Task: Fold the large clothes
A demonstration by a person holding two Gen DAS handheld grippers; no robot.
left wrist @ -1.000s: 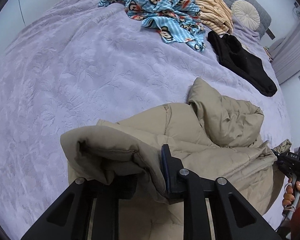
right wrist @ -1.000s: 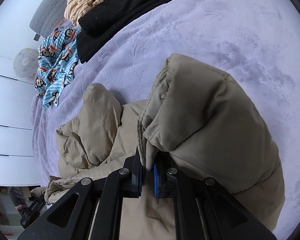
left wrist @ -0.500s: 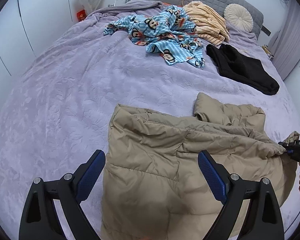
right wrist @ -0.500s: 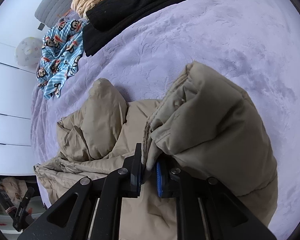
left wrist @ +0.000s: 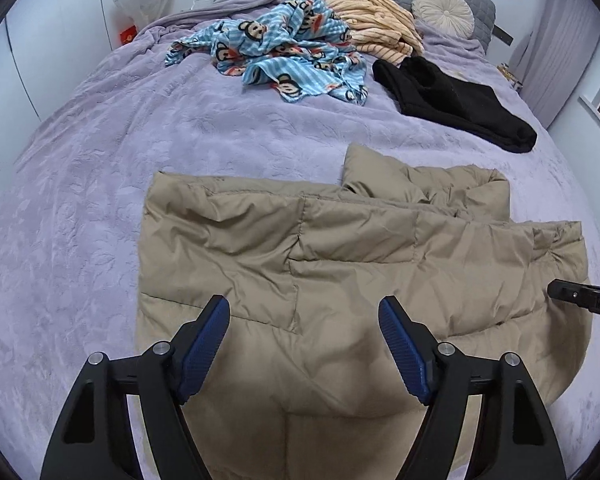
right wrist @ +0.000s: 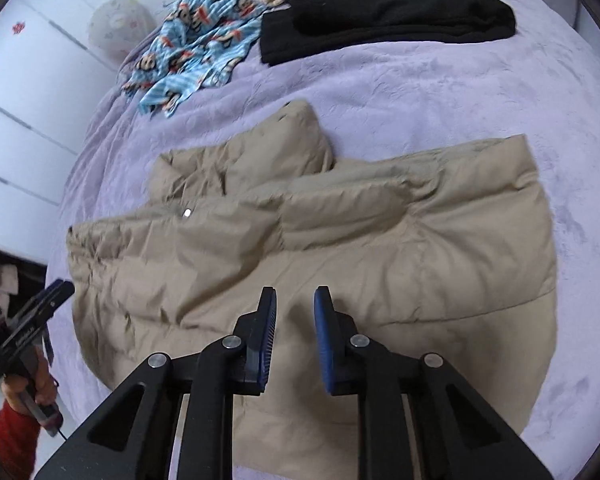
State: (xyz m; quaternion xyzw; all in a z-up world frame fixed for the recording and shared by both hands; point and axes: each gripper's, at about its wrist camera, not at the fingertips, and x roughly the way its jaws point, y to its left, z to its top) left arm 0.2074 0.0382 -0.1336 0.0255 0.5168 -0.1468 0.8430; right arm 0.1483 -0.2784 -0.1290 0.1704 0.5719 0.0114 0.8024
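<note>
Left wrist view
- Step in hand: one fold of the tan puffer jacket (left wrist: 340, 280) is judged complete; the upper layer is laid over the lower one and nothing is gripped.
- Left gripper (left wrist: 304, 344): jaws are seen wide apart and closing, with only air between the pads; the jacket lies below them, untouched.
- Jacket position: spread on the purple bedspread (left wrist: 100, 152), near the bed's close edge, directly under and ahead of the fingers.
- Right gripper (left wrist: 580, 300): only its tip is seen at the jacket's right end; its state cannot be told from here.
- Other laundry: a monkey-print garment (left wrist: 284, 52), a striped peach garment (left wrist: 376, 24) and a black garment (left wrist: 452, 100) are left well apart from the jacket, toward the headboard.

Right wrist view
- Right gripper (right wrist: 295, 320): jaws are seen slightly parted and opening; no fabric is between them.
- Jacket position: the jacket (right wrist: 340, 240) lies flat beneath and ahead of the fingers.
- Left gripper (right wrist: 32, 316): held in a hand (right wrist: 28, 380) just off the jacket's far end.
- Next move, as judged: a fresh edge must be pinched at each end, thick padding taken fully between the pads, and both ends lifted together.
</note>
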